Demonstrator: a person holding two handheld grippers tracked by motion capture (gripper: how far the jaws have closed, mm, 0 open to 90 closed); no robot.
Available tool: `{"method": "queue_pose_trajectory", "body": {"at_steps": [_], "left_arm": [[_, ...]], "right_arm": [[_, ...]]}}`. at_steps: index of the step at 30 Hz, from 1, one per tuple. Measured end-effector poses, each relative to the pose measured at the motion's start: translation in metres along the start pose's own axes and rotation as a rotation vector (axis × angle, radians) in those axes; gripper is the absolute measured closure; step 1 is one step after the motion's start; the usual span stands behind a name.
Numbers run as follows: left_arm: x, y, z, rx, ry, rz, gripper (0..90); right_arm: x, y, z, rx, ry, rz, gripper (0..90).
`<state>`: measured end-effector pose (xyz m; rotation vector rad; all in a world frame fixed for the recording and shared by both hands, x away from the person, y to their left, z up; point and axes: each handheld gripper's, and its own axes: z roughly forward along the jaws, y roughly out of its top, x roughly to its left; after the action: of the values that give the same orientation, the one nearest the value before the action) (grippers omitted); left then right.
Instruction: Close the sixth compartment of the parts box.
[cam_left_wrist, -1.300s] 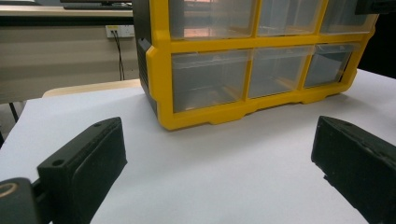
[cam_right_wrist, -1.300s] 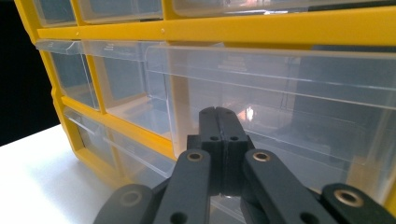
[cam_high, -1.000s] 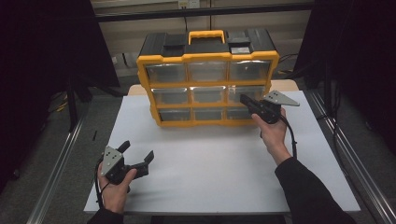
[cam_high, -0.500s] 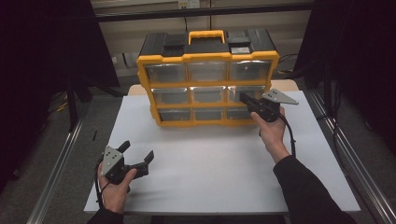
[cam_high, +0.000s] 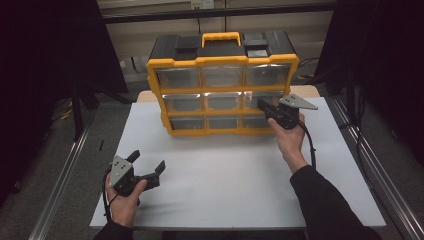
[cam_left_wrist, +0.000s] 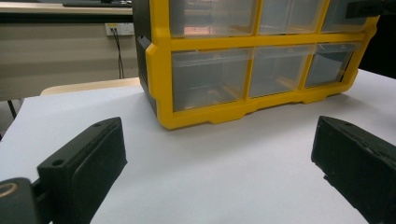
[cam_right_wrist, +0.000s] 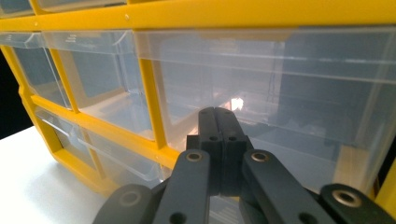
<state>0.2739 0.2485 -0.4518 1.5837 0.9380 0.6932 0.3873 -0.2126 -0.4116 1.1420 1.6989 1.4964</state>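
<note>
Nothing much has moved since half a second ago: both hands and the big box sit in the same spots.

Nearest to the person, the left gripper (cam_high: 147, 172) rests low on the white table (cam_high: 225, 190), at the front left. Its two black jaws are spread wide apart with nothing between them. It is well apart from the box and looks like it is just waiting.

Farther off, the right gripper (cam_high: 264, 106) is up against the yellow drawer box (cam_high: 222, 62), which stands upright at the back of the table. Its jaws are pressed tight together, with nothing held between them. The tips point at the clear drawer (cam_right_wrist: 299, 93) on the right side of the middle row. From the right gripper view they are very near the drawer's front, maybe touching; I cannot tell.

All nine drawers look pushed in. So the job seems to be at its start. I think the drawer has yet to be opened or pushed, and what comes after is all left to do.
</note>
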Motion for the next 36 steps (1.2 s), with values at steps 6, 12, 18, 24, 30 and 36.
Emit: {"method": "queue_pose_trajectory", "body": {"at_steps": [6,12,18,24,30,36], "left_arm": [[-0.001,0.000,0.000,0.000,-0.007,0.003,3.1],[0.000,0.000,0.000,0.000,-0.011,0.005,3.1],[0.001,0.000,-0.001,0.005,-0.004,0.004,3.1],[0.000,0.000,-0.001,0.002,0.002,0.006,3.1],[0.000,-0.001,-0.001,0.003,-0.001,0.004,3.1],[0.001,-0.001,-0.001,0.014,-0.003,0.014,3.1]], "right_arm": [[0.001,-0.002,0.001,0.004,0.000,0.004,90.0],[0.001,-0.005,0.001,0.007,0.042,0.005,85.4],[0.003,-0.005,-0.002,0.024,0.048,0.002,74.3],[0.004,-0.002,-0.009,0.019,0.061,0.014,53.3],[0.004,0.000,-0.016,0.028,0.046,-0.003,34.5],[0.003,-0.004,-0.022,0.058,0.044,-0.002,13.9]]}}
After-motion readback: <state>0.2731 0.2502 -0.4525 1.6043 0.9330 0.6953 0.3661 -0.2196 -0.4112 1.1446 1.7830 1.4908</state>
